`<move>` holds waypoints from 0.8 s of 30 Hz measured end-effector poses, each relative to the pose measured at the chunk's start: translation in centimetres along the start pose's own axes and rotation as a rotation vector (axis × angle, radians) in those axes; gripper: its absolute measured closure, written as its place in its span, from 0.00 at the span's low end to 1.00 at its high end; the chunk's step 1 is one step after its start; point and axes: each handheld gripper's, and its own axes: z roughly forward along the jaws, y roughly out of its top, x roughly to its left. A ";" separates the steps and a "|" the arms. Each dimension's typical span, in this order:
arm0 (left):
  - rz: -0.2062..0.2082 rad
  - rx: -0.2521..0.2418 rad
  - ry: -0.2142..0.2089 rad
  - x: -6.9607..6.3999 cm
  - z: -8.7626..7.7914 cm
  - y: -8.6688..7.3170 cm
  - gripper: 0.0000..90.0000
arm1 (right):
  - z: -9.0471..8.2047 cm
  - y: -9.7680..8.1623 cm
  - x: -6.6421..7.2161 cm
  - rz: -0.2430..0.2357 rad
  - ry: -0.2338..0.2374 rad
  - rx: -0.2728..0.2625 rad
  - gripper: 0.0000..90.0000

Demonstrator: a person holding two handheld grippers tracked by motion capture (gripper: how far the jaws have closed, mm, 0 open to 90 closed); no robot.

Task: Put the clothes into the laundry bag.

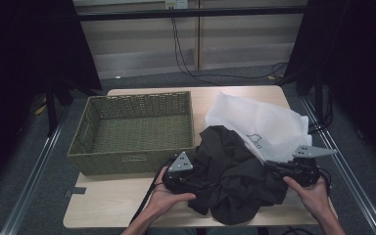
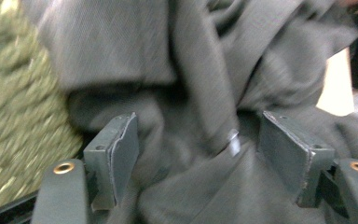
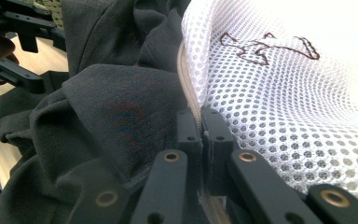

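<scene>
Basket: I see a green woven basket (image 1: 134,128) on the left half of the wooden table (image 1: 112,203), long side toward me. Its woven floor is bare; nothing lies in it that I can make out.

Mesh bag: a white mesh laundry bag (image 1: 264,122) lies on the right half of the table, with a small dark embroidered outline on its netting. Its zipped edge (image 3: 189,88) faces me.

Bag contents: a dark garment (image 1: 235,178) spills from the bag's mouth toward me. One end goes under the white netting; the greater part lies crumpled on the table between my two hands. How much of it sits inside I cannot tell.

Garment and basket: the cloth's left edge lies just beside the basket's near right corner.

Left gripper: my left gripper (image 1: 188,185) is at the garment's left edge, near the basket's front wall. In the left gripper view its jaws stand apart, with folds of the dark cloth lying between them and the pads not pressing on it. The basket's weave shows blurred at one side of that view.

Right gripper: my right gripper (image 3: 203,133) has its jaws clamped together on the bag's zipped edge, right where the white mesh meets the dark cloth.

Right hand: it holds that gripper at the table's near right corner.
</scene>
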 end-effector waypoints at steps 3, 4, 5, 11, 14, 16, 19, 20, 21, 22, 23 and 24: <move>-0.010 0.010 0.002 0.2 0.5 -0.3 0.30 | 0.0 0.1 0.0 -0.007 0.001 0.003 0.97; -0.020 0.014 0.002 0.4 0.7 -0.4 0.30 | 0.0 0.1 0.0 -0.009 0.001 0.004 0.97; -0.026 0.022 0.009 0.5 0.9 -0.4 0.30 | 0.0 0.1 0.0 -0.010 0.001 0.004 0.97; -0.073 0.116 0.051 1.2 2.4 -0.9 0.40 | 0.0 0.2 0.0 -0.013 0.009 0.001 0.97; -0.045 0.147 0.045 1.1 2.5 -0.6 0.50 | 0.0 0.3 0.0 -0.018 0.010 0.000 0.96; -0.052 0.160 0.033 1.1 2.7 -0.5 0.57 | 0.0 0.5 -0.1 -0.016 0.013 -0.003 0.96; -0.048 0.175 -0.006 0.7 2.7 -0.6 0.66 | 0.1 0.7 -0.1 -0.025 0.013 -0.007 0.94; -0.046 0.169 -0.032 0.3 2.9 -0.8 0.69 | 0.1 0.8 0.0 -0.028 0.012 -0.008 0.93; -0.044 0.168 -0.036 0.2 2.9 -0.9 0.70 | 0.1 0.9 0.0 -0.032 0.013 -0.006 0.92; -0.060 0.162 -0.035 0.0 2.9 -0.9 0.70 | 0.1 1.0 0.0 -0.029 0.013 -0.009 0.91; -0.054 0.165 -0.044 -0.2 2.9 -0.9 0.71 | 0.1 1.0 -0.1 -0.032 0.012 -0.011 0.90; -0.055 0.150 -0.053 -0.5 3.0 -1.1 0.71 | 0.1 1.1 -0.1 -0.032 0.014 -0.011 0.88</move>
